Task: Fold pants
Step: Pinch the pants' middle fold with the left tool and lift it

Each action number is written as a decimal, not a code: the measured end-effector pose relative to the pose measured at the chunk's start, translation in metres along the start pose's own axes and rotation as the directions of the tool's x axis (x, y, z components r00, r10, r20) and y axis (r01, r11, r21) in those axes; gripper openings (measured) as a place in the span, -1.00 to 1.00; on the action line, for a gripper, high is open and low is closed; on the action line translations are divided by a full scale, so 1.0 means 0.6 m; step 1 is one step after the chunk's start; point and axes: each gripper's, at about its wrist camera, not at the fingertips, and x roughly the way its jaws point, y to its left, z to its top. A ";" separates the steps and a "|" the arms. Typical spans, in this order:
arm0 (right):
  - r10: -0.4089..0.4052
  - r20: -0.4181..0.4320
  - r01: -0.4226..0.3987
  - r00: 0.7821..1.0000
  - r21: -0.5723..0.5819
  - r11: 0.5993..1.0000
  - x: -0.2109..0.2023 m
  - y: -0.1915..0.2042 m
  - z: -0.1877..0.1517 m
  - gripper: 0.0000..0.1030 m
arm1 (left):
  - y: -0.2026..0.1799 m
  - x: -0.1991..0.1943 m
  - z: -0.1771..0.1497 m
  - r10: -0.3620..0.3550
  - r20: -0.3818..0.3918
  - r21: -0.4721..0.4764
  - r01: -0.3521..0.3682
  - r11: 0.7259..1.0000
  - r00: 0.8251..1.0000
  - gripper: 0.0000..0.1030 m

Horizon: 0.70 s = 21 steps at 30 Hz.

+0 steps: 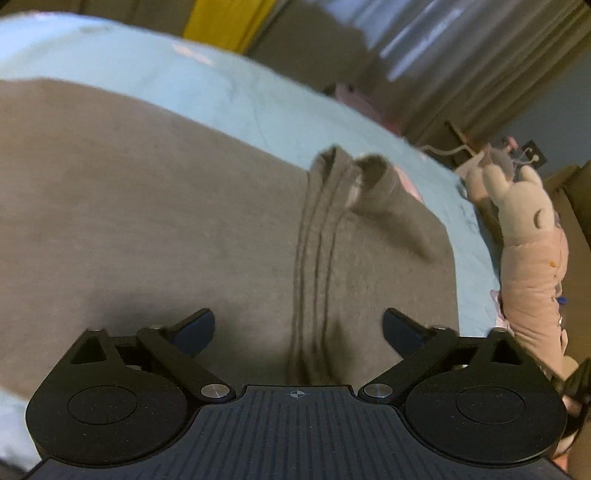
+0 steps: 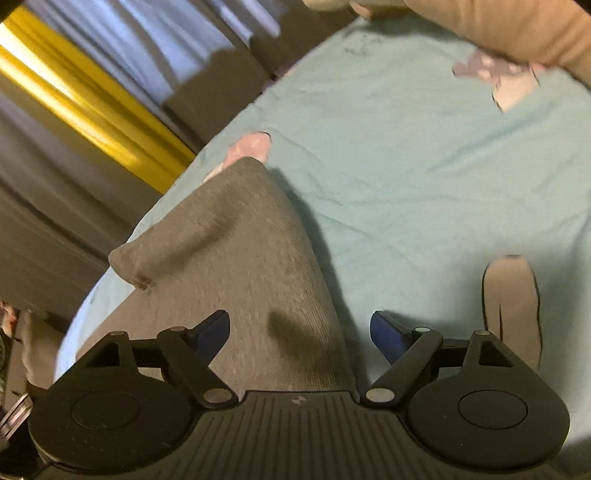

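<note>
Grey pants [image 1: 166, 221] lie spread on a light blue bed sheet [image 1: 221, 92]. In the left wrist view a ridge of stacked folds [image 1: 314, 277] runs up between my fingers to a bunched cuff or waistband end [image 1: 373, 177]. My left gripper [image 1: 298, 328] is open above the fabric and holds nothing. In the right wrist view a corner of the pants [image 2: 236, 266] lies between the jaws, with a rolled edge [image 2: 147, 262] at the left. My right gripper [image 2: 300, 332] is open over that corner.
A pink stuffed toy [image 1: 528, 236] lies along the bed's right edge and shows at the top of the right wrist view [image 2: 517, 26]. The sheet [image 2: 424, 166] has pink printed patches [image 2: 513, 306]. Curtains [image 1: 461, 55] and a yellow panel [image 2: 74, 99] stand beyond the bed.
</note>
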 end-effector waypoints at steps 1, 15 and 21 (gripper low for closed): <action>0.006 0.004 -0.006 1.000 0.001 1.000 0.001 -0.001 0.000 0.63 | -0.003 0.018 0.008 -0.003 -0.028 -0.010 0.003 1.000 1.000 0.65; 0.086 -0.015 -0.087 0.996 -0.105 0.991 0.025 0.020 -0.018 0.63 | -0.027 0.115 0.031 -0.032 -0.119 -0.068 0.024 0.997 0.992 -0.57; 0.129 0.015 -0.128 0.992 -0.053 0.990 0.012 0.005 -0.014 0.65 | -0.019 0.060 0.029 -0.105 -0.049 -0.107 0.099 0.989 0.993 -0.65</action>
